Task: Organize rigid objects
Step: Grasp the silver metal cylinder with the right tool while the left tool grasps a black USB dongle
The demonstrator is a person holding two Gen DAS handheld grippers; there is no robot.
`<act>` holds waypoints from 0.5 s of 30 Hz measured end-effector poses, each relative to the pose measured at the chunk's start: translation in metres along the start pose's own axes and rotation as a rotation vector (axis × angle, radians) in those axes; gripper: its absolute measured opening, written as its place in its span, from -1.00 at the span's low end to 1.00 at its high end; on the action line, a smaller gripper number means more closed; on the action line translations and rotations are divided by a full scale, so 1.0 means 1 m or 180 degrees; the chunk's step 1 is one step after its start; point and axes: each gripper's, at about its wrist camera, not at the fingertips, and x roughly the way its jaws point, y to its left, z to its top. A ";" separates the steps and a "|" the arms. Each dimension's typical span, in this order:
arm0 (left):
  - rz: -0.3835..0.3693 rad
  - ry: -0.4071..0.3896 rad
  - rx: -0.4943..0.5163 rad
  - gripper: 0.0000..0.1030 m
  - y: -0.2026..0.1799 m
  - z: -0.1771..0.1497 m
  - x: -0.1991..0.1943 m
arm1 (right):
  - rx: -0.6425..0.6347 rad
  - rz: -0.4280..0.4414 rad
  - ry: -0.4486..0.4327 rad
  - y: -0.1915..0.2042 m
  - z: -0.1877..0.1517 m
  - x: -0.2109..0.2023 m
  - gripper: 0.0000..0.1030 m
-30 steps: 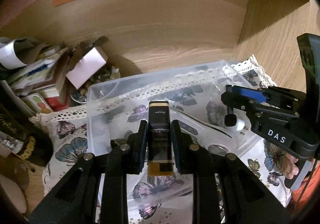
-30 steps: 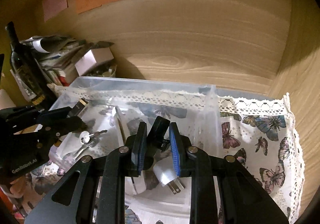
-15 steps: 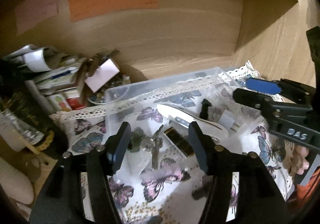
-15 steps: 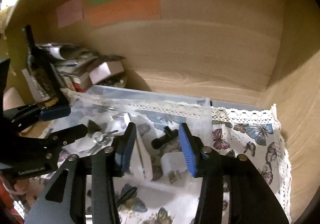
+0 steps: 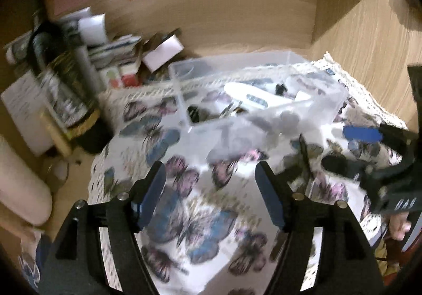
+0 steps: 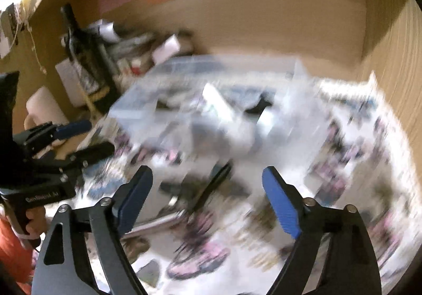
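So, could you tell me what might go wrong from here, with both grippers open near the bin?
1. The dark bottle stands close beside the cloth; a wide swing of the left gripper might topple it.
2. The clear bin looks crowded, so adding items could knock others out.
3. The right gripper view is blurred, so aim may suffer.

Both the left gripper (image 5: 211,192) and right gripper (image 6: 208,197) released and withdrew from the bin (image 5: 263,120).

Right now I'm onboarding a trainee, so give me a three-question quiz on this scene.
1. True or false: the left gripper holds something.
2. What lies under the clear box? A) butterfly cloth B) bare wood C) newspaper
3. Fill in: the dark bottle stands to the box's ____.

Key: 1 false, both it and the right gripper are open and empty. 2 A, the cloth. 3 left.
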 end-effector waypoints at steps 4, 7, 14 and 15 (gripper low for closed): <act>0.0046 0.0041 -0.0100 0.36 0.013 -0.018 -0.004 | -0.0037 0.0023 0.0176 0.026 -0.018 0.015 0.63; 0.0078 0.0040 -0.0153 0.36 0.021 -0.029 -0.009 | -0.0047 -0.0027 0.0276 0.040 -0.027 0.024 0.63; 0.0025 0.0040 -0.0122 0.36 0.018 -0.037 -0.012 | -0.0368 -0.0312 0.0232 0.044 -0.043 0.020 -0.06; -0.0015 0.0039 -0.0098 0.36 0.015 -0.036 -0.012 | -0.0347 -0.0283 0.0230 0.037 -0.044 0.016 -0.24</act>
